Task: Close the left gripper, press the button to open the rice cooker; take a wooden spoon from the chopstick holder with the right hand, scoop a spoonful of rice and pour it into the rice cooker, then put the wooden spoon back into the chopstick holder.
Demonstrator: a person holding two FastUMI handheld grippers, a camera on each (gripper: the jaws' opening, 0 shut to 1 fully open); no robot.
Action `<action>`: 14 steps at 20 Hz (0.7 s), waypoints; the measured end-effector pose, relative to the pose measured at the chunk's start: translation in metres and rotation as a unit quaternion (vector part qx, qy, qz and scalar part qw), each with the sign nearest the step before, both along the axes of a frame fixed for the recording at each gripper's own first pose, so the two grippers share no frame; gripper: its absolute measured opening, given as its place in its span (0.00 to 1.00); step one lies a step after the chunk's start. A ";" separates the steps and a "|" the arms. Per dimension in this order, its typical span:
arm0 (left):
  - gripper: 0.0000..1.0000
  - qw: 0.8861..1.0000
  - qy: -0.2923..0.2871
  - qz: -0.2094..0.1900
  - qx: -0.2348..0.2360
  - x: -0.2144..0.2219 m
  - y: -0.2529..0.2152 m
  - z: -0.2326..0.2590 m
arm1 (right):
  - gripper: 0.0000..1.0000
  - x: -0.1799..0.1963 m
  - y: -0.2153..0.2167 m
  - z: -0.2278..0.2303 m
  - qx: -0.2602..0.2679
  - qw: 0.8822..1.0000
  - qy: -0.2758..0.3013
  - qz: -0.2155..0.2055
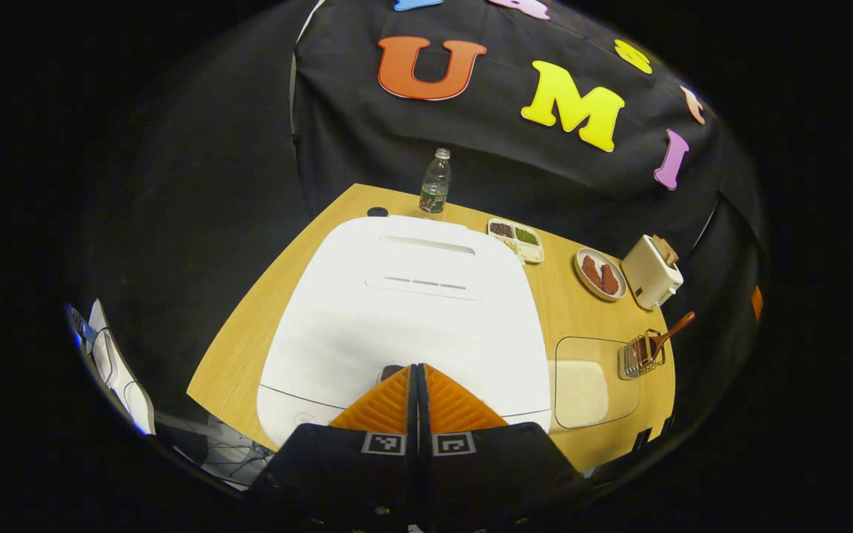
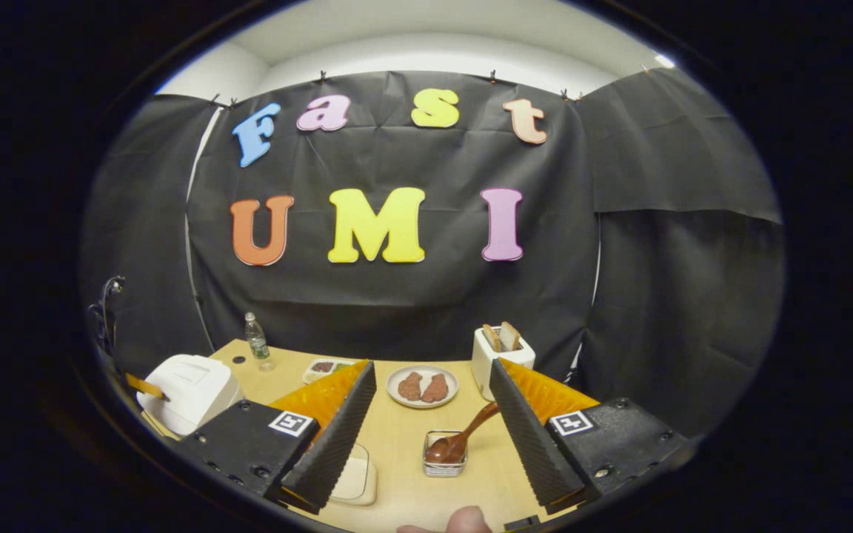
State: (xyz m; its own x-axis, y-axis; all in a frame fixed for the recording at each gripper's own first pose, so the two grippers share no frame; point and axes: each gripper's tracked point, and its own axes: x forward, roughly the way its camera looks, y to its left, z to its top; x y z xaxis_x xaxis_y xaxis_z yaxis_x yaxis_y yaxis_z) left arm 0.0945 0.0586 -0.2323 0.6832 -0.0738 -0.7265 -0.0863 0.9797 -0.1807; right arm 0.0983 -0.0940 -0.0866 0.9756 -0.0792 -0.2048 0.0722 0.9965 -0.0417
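Wooden table is pretty crowded: my left gripper, jaws pressed together, sits right at the near edge of the still-shut white rice cooker, so I could easily slip off the button and just shove the whole thing. My right gripper hangs back, jaws spread wide, aimed at the wooden spoon leaning in the chopstick holder; a sloppy grab could tip that light holder over.

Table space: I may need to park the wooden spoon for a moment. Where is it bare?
Bare wood lies on the table between the rice tray and the chopstick holder, and ahead of the plate. Left of the rice cooker there is a bare strip. The back edge is crowded: bottle, divided dish, toaster.
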 end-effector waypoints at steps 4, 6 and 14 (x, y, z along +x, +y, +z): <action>0.00 1.000 0.020 0.009 0.000 -0.005 0.001 -0.007 | 1.00 -0.001 0.006 -0.001 0.000 1.000 -0.001 0.006; 0.00 1.000 0.020 0.016 -0.010 -0.005 0.001 -0.007 | 1.00 -0.003 0.008 -0.001 0.003 1.000 0.000 0.008; 0.00 0.997 -0.034 0.043 -0.060 0.005 0.003 0.017 | 1.00 -0.013 0.011 0.011 0.002 1.000 -0.016 0.017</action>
State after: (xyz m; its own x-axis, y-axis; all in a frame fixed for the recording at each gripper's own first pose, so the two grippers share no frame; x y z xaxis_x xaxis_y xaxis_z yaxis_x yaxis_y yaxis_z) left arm 0.0999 0.0612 -0.2154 0.7384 -0.0963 -0.6675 -0.1522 0.9405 -0.3040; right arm 0.0858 -0.0826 -0.0760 0.9837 -0.0449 -0.1741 0.0393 0.9986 -0.0357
